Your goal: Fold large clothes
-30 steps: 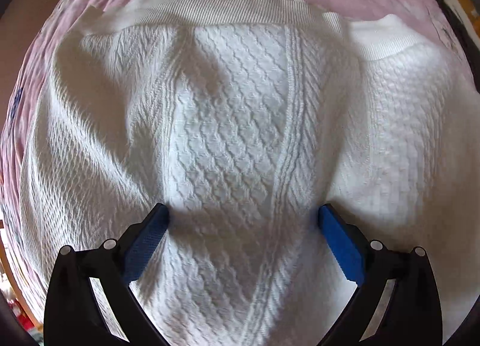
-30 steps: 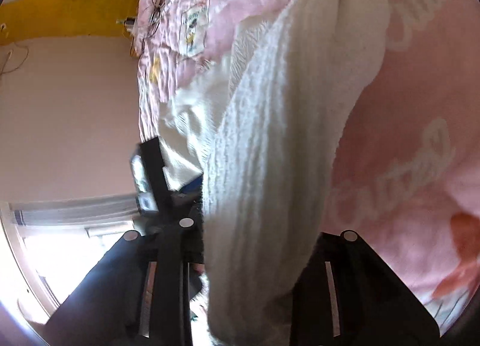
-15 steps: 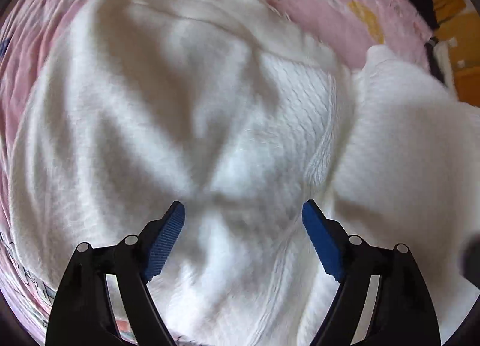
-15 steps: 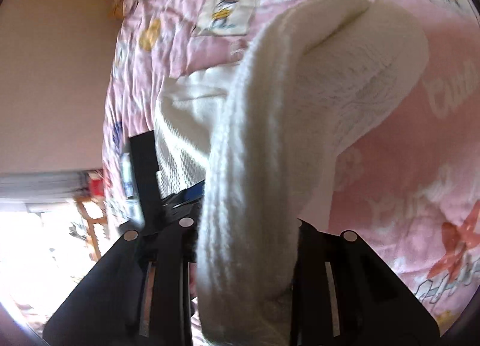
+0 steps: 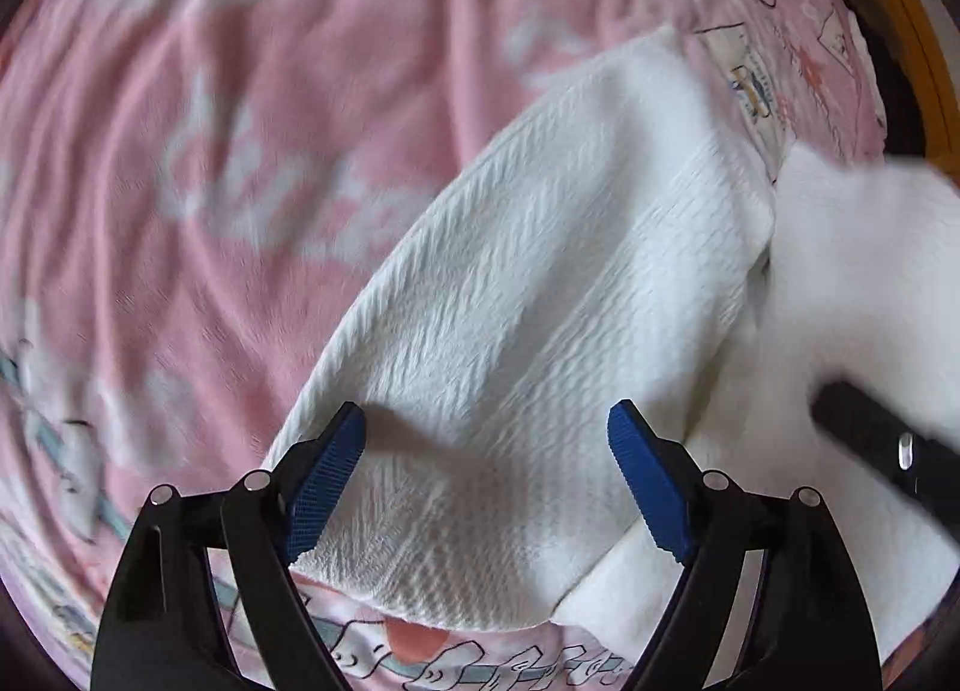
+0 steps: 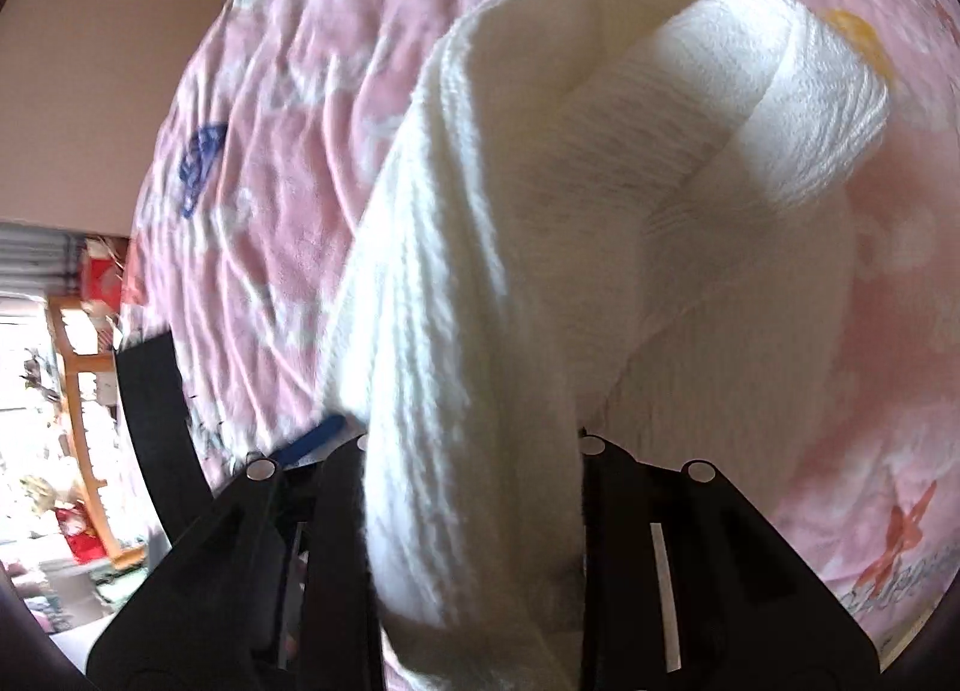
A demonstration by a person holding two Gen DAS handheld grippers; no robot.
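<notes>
A white cable-knit sweater [image 5: 540,295] lies partly gathered on a pink patterned bedspread [image 5: 210,163]. My left gripper [image 5: 486,469] is open, its blue pads [image 5: 324,475] apart over the sweater's near edge, holding nothing. In the right wrist view my right gripper [image 6: 474,451] is shut on a thick fold of the sweater [image 6: 480,331], which rises between the fingers and hangs toward a ribbed cuff [image 6: 798,91]. The right gripper's black body [image 5: 882,451] shows at the right of the left wrist view. The left gripper's blue pad [image 6: 312,439] shows at the left of the right wrist view.
The pink bedspread [image 6: 270,181] covers the bed around the sweater. A wooden rack and cluttered items [image 6: 78,421] stand beside the bed at the left of the right wrist view. A yellow wall edge [image 5: 900,1] runs behind the bed's far corner.
The sweater has been drawn to the right, uncovering much of the bedspread on the left. The left gripper has stayed open and swung leftward. The right gripper still holds its fold.
</notes>
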